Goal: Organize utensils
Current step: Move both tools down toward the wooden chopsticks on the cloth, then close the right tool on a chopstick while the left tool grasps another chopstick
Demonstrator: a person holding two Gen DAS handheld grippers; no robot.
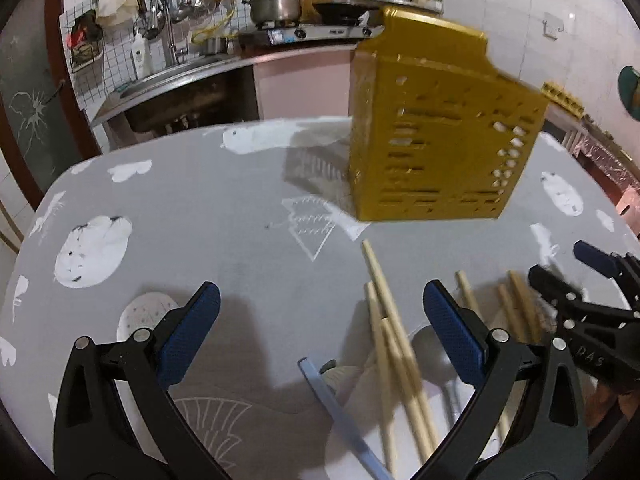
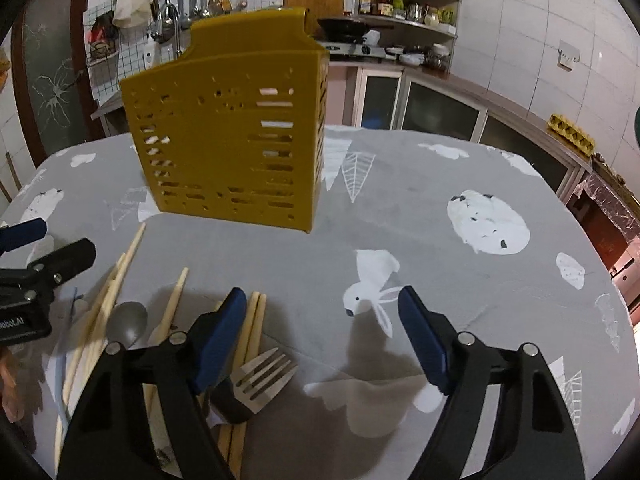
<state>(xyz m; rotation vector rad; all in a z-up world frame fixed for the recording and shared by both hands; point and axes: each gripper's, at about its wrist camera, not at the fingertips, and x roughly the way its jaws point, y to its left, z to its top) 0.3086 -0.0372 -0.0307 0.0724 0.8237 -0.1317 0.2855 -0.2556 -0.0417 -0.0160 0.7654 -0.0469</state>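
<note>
A yellow slotted utensil holder (image 1: 436, 128) (image 2: 224, 136) stands upright on the grey tablecloth. In front of it lie several wooden chopsticks (image 1: 384, 304) (image 2: 120, 276), a grey spoon (image 2: 128, 322), a fork (image 2: 260, 376) with a dark handle and a pale blue handle (image 1: 340, 412). My left gripper (image 1: 320, 304) hovers open over the chopsticks, nothing between its pads. My right gripper (image 2: 322, 300) is open over bare cloth, its left finger just above the fork and chopsticks. Each gripper shows in the other's view, the right one (image 1: 560, 262) and the left one (image 2: 60, 240) side by side.
The round table (image 2: 480, 288) has a grey cloth with white animal prints. Behind it runs a kitchen counter with a sink (image 1: 160, 80), a stove and pot (image 1: 276, 8), and cabinets (image 2: 440, 116). A yellow egg tray (image 2: 570, 130) sits on the right counter.
</note>
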